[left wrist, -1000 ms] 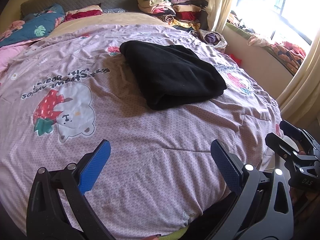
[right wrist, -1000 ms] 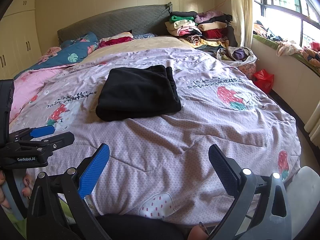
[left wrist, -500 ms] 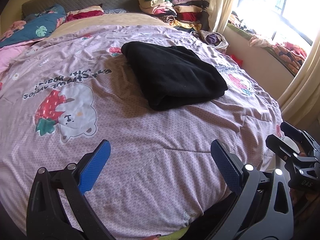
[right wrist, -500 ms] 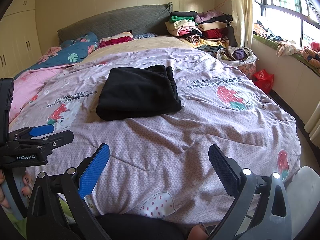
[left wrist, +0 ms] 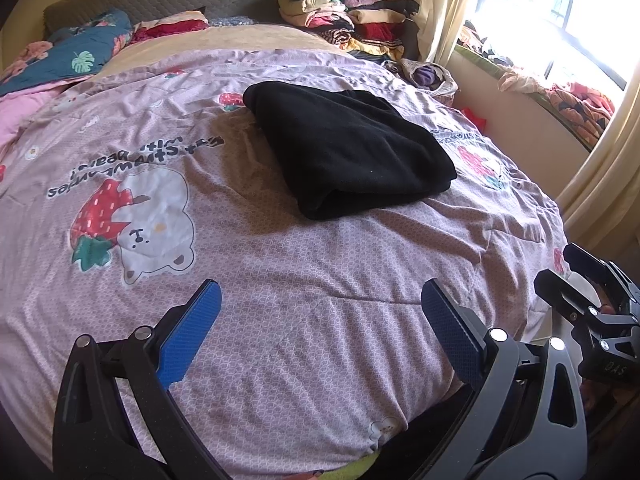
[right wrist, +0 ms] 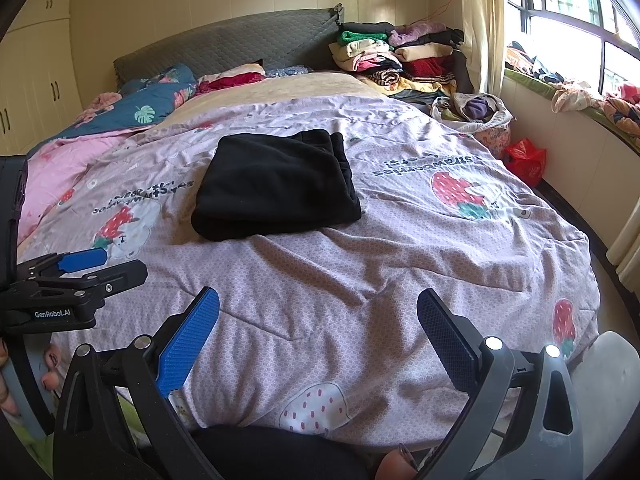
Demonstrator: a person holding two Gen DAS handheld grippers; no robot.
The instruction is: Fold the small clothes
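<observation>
A folded black garment [left wrist: 348, 148] lies in the middle of the bed on the lilac strawberry-print quilt [left wrist: 280, 288]; it also shows in the right wrist view [right wrist: 276, 184]. My left gripper [left wrist: 320, 320] is open and empty, held above the near edge of the bed, well short of the garment. My right gripper [right wrist: 318, 320] is open and empty too, also near the foot of the bed. Each gripper shows in the other's view: the right one [left wrist: 592, 300] at the right edge, the left one [right wrist: 76, 276] at the left edge.
A stack of folded clothes [right wrist: 396, 60] sits at the head of the bed on the right. Pillows and a blue floral blanket [right wrist: 152, 100] lie at the left. A basket of clothes [right wrist: 476, 116] and a red bag [right wrist: 524, 160] are beside the window wall.
The left gripper's view has shifted slightly, with the garment a little nearer and further right. Both grippers stay open and the garment has not moved.
</observation>
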